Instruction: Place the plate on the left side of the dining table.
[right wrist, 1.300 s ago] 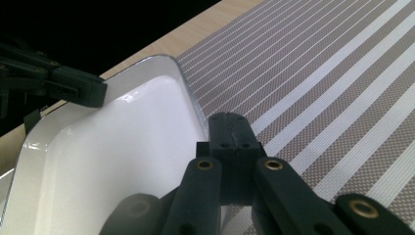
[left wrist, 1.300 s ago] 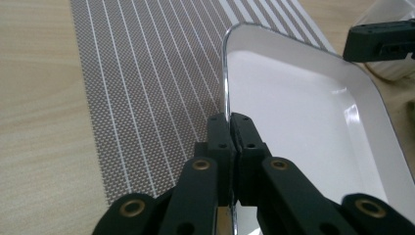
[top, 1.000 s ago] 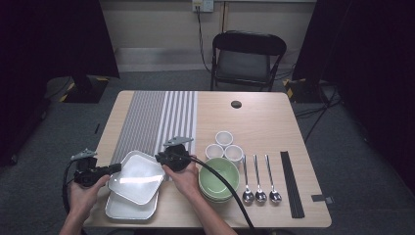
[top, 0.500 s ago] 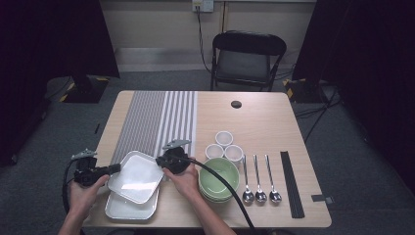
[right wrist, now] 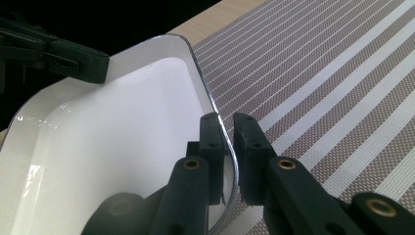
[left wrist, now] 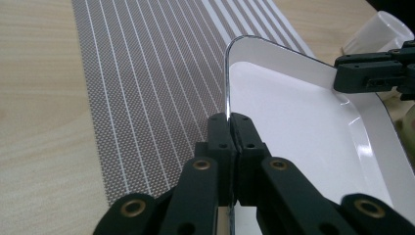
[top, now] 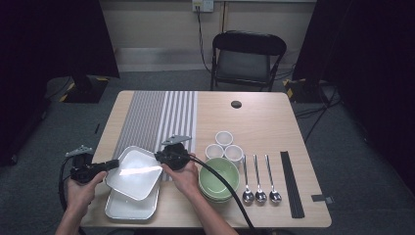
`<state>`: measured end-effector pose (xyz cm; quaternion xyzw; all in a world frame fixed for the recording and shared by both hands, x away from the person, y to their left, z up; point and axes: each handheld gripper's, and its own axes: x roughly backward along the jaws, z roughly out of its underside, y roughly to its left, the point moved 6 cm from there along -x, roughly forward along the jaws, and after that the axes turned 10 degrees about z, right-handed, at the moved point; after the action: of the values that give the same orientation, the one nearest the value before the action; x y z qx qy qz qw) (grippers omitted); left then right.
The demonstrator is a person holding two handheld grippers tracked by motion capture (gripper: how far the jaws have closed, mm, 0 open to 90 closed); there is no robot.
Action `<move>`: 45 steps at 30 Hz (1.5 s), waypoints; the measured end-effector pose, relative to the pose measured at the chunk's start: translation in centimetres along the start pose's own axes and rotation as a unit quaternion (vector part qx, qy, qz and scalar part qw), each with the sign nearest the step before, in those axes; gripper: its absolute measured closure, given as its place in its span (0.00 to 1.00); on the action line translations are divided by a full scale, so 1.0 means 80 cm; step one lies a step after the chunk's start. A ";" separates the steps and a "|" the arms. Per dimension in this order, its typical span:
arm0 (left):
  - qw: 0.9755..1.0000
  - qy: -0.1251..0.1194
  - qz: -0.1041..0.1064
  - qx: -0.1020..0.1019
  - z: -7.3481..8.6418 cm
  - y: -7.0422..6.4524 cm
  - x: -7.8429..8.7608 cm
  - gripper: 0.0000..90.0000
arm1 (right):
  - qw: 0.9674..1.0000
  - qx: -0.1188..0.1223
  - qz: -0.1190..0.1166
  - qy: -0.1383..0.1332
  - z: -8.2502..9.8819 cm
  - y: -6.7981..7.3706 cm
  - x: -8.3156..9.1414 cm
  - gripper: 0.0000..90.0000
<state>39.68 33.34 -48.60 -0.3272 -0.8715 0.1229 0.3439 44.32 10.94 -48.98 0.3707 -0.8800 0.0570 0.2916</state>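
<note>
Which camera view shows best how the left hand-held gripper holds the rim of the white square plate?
The left gripper view: the left hand-held gripper pinches the thin rim of the white plate right in front of the lens. The high view shows that grip small; the right gripper view shows its jaw tip on the far rim.

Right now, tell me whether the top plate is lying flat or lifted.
Lifted. The top plate hangs tilted above the lower plate, each tool clamping a rim: left tool, right tool.

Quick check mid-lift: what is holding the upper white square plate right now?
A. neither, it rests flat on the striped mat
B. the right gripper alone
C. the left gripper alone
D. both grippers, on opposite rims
D: the left gripper and right gripper each clamp a rim of the upper white square plate, tilted above the lower white plate.
</note>
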 end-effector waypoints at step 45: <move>0.998 -0.052 0.027 -0.020 -0.109 -0.022 -0.025 0.99 | 0.999 0.005 0.026 -0.046 -0.106 -0.058 0.040 0.92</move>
<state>45.83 30.65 -42.48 -0.3504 -0.8815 0.1313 0.2882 49.68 8.29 -40.78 0.3516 -0.9013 0.0521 0.2476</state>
